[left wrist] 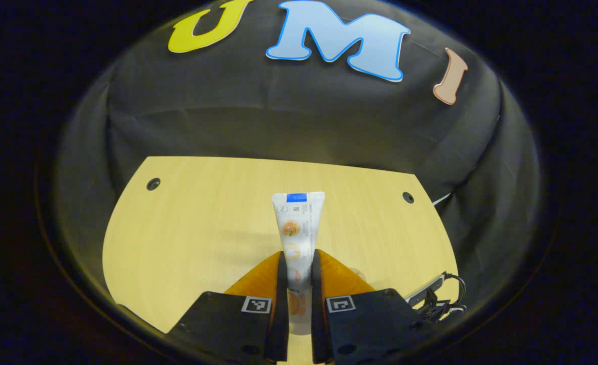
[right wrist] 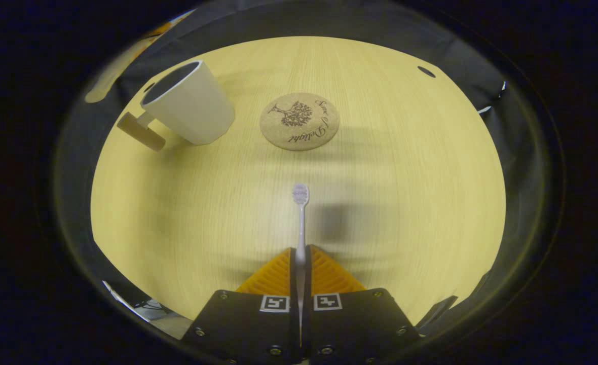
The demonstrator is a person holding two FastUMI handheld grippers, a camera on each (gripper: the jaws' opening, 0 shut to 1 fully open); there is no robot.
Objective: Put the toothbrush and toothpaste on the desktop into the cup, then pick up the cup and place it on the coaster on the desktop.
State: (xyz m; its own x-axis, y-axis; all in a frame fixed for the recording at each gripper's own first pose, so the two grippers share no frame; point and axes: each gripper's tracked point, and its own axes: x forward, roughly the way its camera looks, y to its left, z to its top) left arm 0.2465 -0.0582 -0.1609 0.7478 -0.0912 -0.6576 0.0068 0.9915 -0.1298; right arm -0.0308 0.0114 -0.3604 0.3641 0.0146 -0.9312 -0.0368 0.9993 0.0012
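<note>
Right gripper view: right gripper [right wrist: 300, 263] clamps toothbrush [right wrist: 300, 213]; left gripper [left wrist: 296, 268] clamps toothpaste [left wrist: 297, 223]; next, carry both to cup [right wrist: 190, 104] at 10 o'clock

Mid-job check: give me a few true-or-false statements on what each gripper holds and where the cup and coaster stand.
1. The left gripper is shut on the toothpaste. True.
2. The right gripper is open. False: it is shut on the toothbrush.
3. The cup stands on the coaster. False: it stands beside it on the desk.
4. The coaster is bare. True.
</note>
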